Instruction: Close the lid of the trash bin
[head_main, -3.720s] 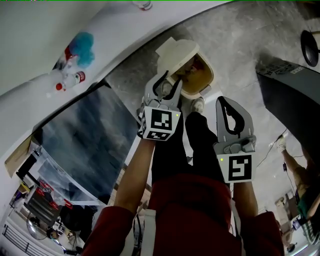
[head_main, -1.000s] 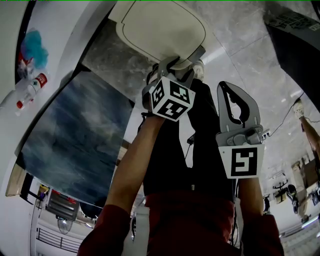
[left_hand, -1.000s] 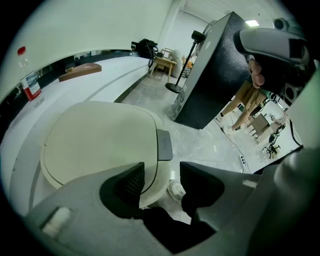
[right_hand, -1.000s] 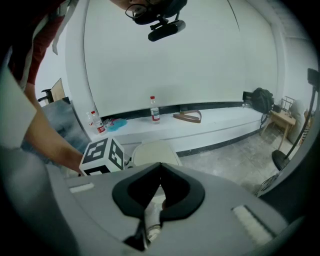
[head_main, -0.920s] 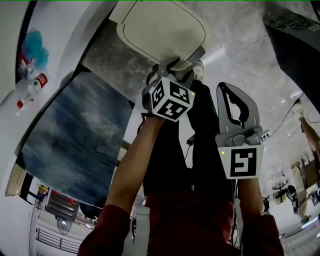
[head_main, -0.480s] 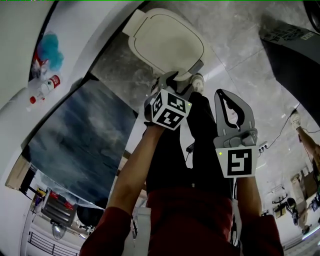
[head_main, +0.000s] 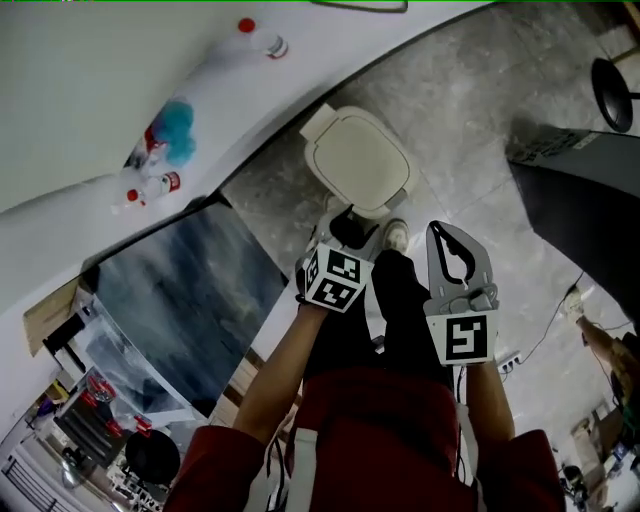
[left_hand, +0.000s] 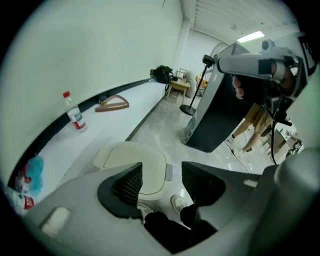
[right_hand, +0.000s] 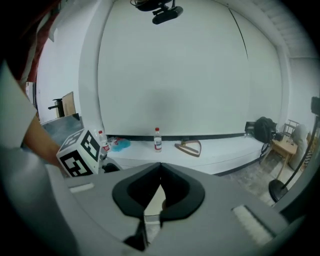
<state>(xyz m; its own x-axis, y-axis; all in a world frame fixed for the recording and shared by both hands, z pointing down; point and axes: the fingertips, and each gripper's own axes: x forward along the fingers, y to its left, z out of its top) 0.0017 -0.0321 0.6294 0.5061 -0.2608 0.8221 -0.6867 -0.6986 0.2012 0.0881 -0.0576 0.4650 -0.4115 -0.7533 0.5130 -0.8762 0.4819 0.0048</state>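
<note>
A grey marbled floor (head_main: 470, 110) is bounded by a low white ledge (head_main: 230, 100) under a pale wall. The trash bin (head_main: 358, 168) is stood at the floor's edge, just beside the ledge, and its cream lid (head_main: 352, 158) is laid flat, shut. The left gripper (left_hand: 161, 181) is held clear of the bin. Its jaws have just been opening and are spread wide, with nothing between them. The right gripper (right_hand: 160, 169) is held alongside, jaws together and empty. A water bottle (head_main: 262, 38) and a crumpled blue thing (head_main: 177, 125) are seen on the ledge, and a dark cabinet (head_main: 580, 200) well apart.
</note>
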